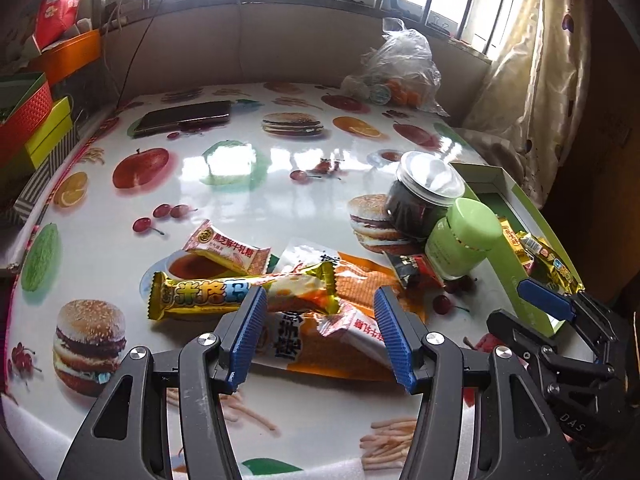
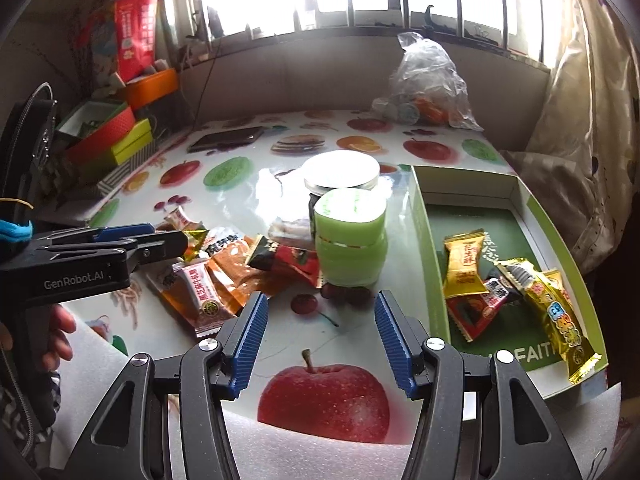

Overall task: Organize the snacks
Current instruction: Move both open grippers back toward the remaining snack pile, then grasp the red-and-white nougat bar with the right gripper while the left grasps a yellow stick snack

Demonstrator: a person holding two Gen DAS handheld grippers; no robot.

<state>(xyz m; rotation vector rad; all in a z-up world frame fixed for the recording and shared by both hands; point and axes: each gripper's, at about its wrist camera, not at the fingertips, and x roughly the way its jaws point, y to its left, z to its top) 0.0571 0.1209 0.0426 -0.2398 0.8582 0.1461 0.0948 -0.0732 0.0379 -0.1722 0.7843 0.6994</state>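
While angled down, left gripper [image 1: 320, 304], jaws apart

Snack packets in green box [image 2: 424, 216]: 4, at 3 o'clock
Loose snack packets on table [image 1: 256, 184]: about 6, piled at 6 o'clock, overlap hides some
Jars: 2, green-lidded jar [image 2: 350, 240], dark silver-lidded jar [image 1: 424, 204]
Phones: 1 [image 1: 184, 118]
Plastic bags: 1 [image 2: 428, 84], 1 o'clock
Grippers: 2
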